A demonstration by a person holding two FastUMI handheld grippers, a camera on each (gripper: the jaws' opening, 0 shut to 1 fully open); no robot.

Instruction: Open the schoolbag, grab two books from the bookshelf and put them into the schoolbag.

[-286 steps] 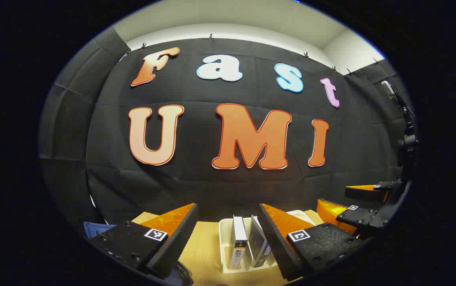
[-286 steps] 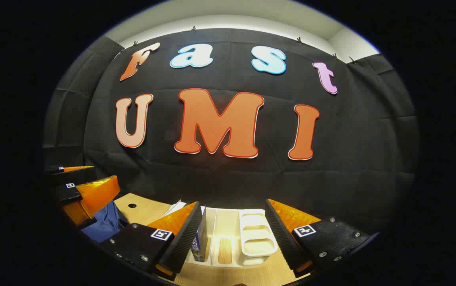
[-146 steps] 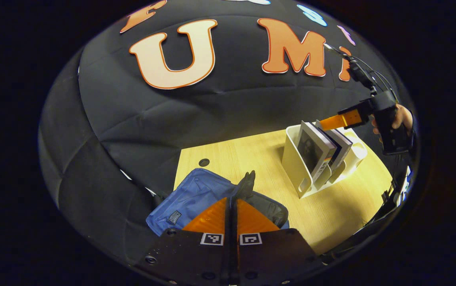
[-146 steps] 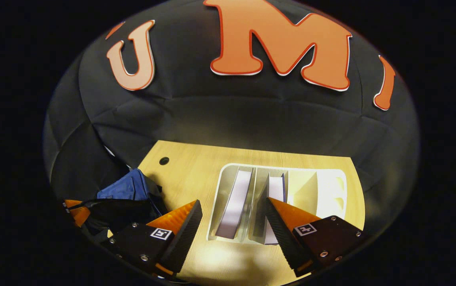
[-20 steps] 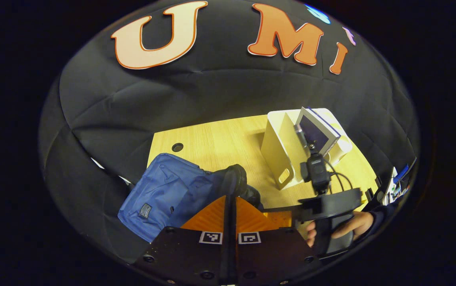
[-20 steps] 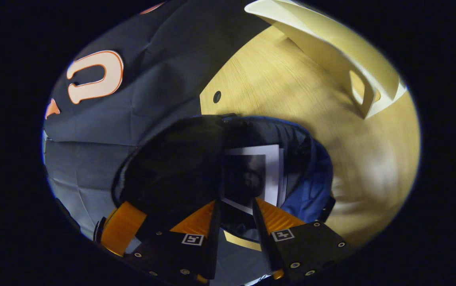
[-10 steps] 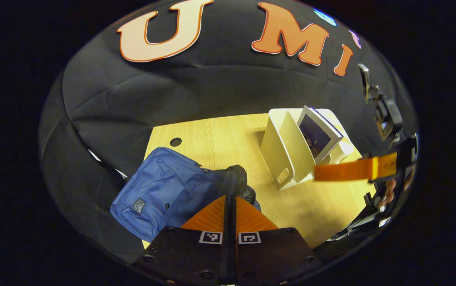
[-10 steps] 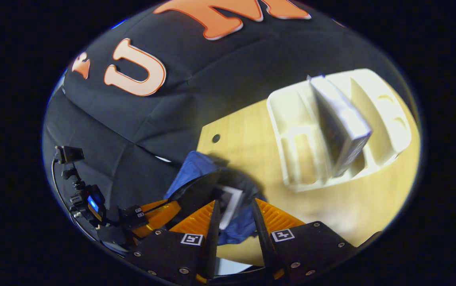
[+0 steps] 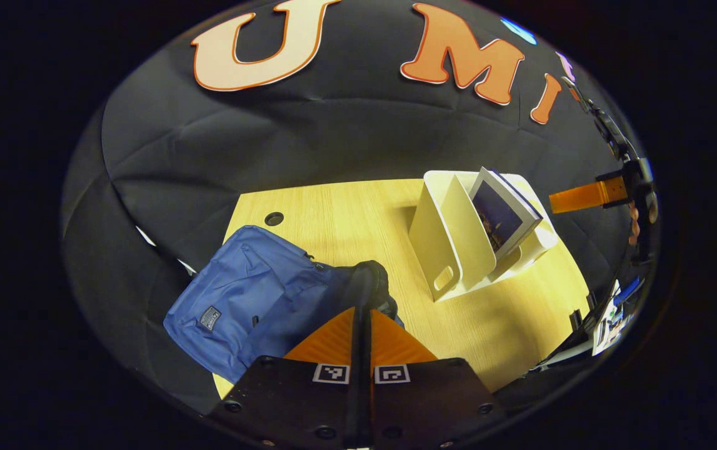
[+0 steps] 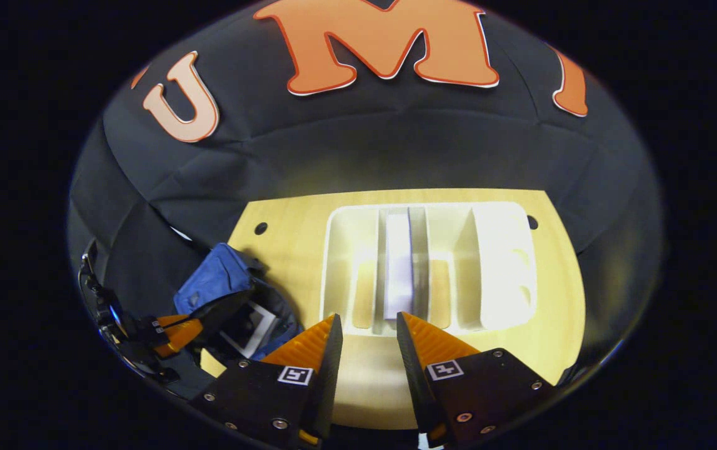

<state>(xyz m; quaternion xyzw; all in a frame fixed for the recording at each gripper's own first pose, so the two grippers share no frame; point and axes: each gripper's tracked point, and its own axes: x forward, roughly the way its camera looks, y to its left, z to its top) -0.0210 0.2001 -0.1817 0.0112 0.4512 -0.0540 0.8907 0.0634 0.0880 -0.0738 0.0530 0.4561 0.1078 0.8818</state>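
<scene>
The blue schoolbag [image 9: 242, 306] lies at the table's left, and my left gripper [image 9: 361, 307] is shut on its dark opening flap [image 9: 367, 284], holding the mouth up. In the right gripper view the schoolbag [image 10: 214, 278] gapes, with one book [image 10: 249, 325] inside and the left gripper [image 10: 174, 331] at its rim. My right gripper [image 10: 366, 325] hovers open and holds nothing, just above the near end of the second book [image 10: 399, 262]. That book stands in the white bookshelf [image 10: 342, 250]. From the left gripper view the book [image 9: 502, 212] leans in the bookshelf [image 9: 449, 234], with the right gripper [image 9: 583, 197] beyond it.
The light wooden table [image 10: 295, 231] has a small round hole [image 10: 260, 228] near its back left and another [image 10: 532, 222] at the back right. The bookshelf's right compartments [image 10: 505, 262] hold no books. Bare wood [image 9: 502, 325] lies in front of the bookshelf.
My right gripper has swung away from the bag's mouth to above the book in the bookshelf, leaving the first book in the bag. My left gripper still holds the flap.
</scene>
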